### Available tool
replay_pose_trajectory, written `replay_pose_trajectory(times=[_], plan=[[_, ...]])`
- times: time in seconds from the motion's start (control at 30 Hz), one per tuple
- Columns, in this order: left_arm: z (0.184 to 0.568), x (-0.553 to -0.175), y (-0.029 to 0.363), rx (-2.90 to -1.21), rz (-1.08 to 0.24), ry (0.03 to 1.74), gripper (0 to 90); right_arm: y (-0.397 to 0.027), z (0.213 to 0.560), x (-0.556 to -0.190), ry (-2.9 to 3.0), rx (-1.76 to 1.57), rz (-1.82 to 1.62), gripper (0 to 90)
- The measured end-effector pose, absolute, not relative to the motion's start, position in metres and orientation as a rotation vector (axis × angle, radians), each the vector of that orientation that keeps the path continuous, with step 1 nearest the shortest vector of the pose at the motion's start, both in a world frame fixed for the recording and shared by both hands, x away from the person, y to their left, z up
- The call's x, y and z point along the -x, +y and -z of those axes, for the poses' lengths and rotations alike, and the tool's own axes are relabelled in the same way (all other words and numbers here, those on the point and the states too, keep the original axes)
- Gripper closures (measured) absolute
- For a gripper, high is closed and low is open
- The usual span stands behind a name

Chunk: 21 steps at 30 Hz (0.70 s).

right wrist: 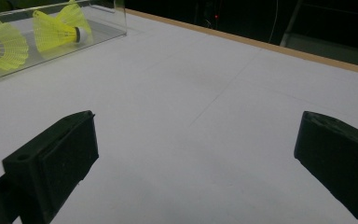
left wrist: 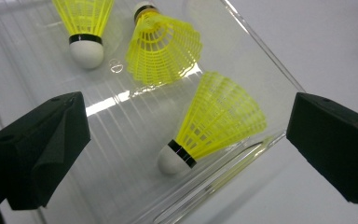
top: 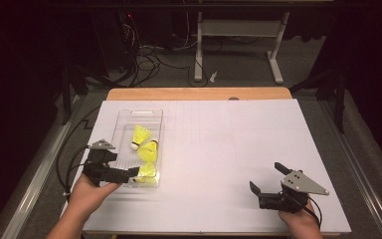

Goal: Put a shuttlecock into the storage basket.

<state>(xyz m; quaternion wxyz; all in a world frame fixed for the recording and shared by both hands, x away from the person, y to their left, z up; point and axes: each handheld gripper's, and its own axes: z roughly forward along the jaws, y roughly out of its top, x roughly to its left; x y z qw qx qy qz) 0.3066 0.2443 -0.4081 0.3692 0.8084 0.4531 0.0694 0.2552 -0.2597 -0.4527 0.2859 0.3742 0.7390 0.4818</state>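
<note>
My left gripper (left wrist: 186, 140), jaws wide, straddles the nearest shuttlecock (left wrist: 214, 123) at the tray's (left wrist: 261, 51) near corner; cork toward me; right gripper (top: 268, 186) idle, open.

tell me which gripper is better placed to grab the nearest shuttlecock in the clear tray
Left. The left gripper is open at the tray's near end, the nearest shuttlecock lying between its jaws. The right gripper hovers open over bare table far to the right.

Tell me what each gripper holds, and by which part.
Nothing. The left gripper hangs open over the nearest shuttlecock; the right gripper is open too.
</note>
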Motion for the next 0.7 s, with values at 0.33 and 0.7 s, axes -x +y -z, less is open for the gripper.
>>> replay_pose_trajectory(times=[0.33, 0.7], plan=[[0.423, -0.291, 0.245, -1.966, -0.296, 1.084, 0.3, -0.261, 0.453, -0.256, 1.97, -1.008, -1.287, 0.2], [0.429, -0.278, 0.245, -1.933, -0.382, 0.967, 0.2, -0.259, 0.455, -0.257, 1.964, -1.034, -1.274, 0.2]])
